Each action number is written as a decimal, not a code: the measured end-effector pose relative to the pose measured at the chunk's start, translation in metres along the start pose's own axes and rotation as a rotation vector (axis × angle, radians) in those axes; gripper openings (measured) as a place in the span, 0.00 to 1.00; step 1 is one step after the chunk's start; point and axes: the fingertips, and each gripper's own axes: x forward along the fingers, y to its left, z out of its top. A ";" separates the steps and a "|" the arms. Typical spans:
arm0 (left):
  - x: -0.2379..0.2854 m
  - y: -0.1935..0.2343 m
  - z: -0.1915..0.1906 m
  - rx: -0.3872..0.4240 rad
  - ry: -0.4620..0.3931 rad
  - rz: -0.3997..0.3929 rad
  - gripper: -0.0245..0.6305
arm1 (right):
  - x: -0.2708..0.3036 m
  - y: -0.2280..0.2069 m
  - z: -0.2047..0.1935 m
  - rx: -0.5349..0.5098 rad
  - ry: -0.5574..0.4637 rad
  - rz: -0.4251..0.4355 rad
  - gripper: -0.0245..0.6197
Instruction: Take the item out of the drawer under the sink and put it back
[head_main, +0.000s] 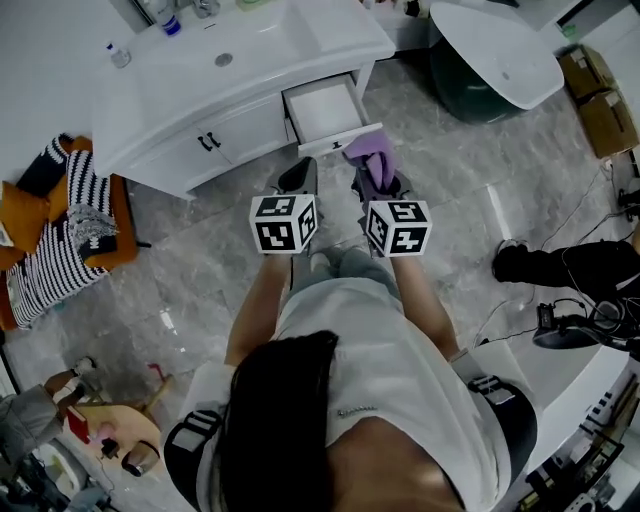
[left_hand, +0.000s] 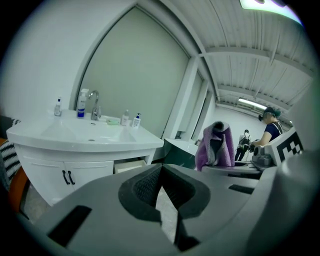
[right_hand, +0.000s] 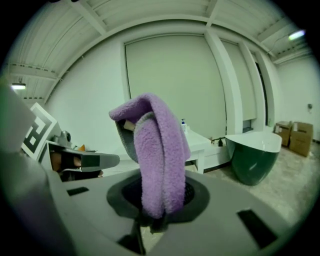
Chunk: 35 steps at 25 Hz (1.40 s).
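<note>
The white vanity (head_main: 200, 95) stands ahead with its right-hand drawer (head_main: 325, 108) pulled open; the part of its inside that shows is bare. A purple towel (head_main: 372, 155) hangs just in front of the drawer's front edge, pinched in my right gripper (head_main: 378, 180). In the right gripper view the towel (right_hand: 157, 150) rises folded from between the jaws of my right gripper (right_hand: 157, 202). My left gripper (head_main: 298, 180) hovers beside it, left of the towel, jaws together with nothing in them. The left gripper view shows my left gripper (left_hand: 161, 170), the drawer (left_hand: 129, 165) and the towel (left_hand: 216, 145).
A dark green bathtub (head_main: 495, 60) sits right of the vanity. An orange chair with striped cloth (head_main: 60, 230) stands at the left. Bottles (left_hand: 81, 104) line the sink counter. Cardboard boxes (head_main: 595, 95), a black shoe (head_main: 518, 262) and cables lie at the right.
</note>
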 end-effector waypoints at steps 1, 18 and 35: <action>0.001 0.000 -0.002 0.001 0.008 0.003 0.04 | 0.000 -0.002 -0.001 -0.004 0.007 -0.010 0.16; 0.020 0.008 -0.002 0.046 0.005 0.051 0.04 | 0.014 -0.010 0.004 0.019 -0.023 0.008 0.16; 0.066 0.019 0.016 0.019 -0.002 0.088 0.04 | 0.056 -0.039 0.019 0.043 -0.019 0.042 0.16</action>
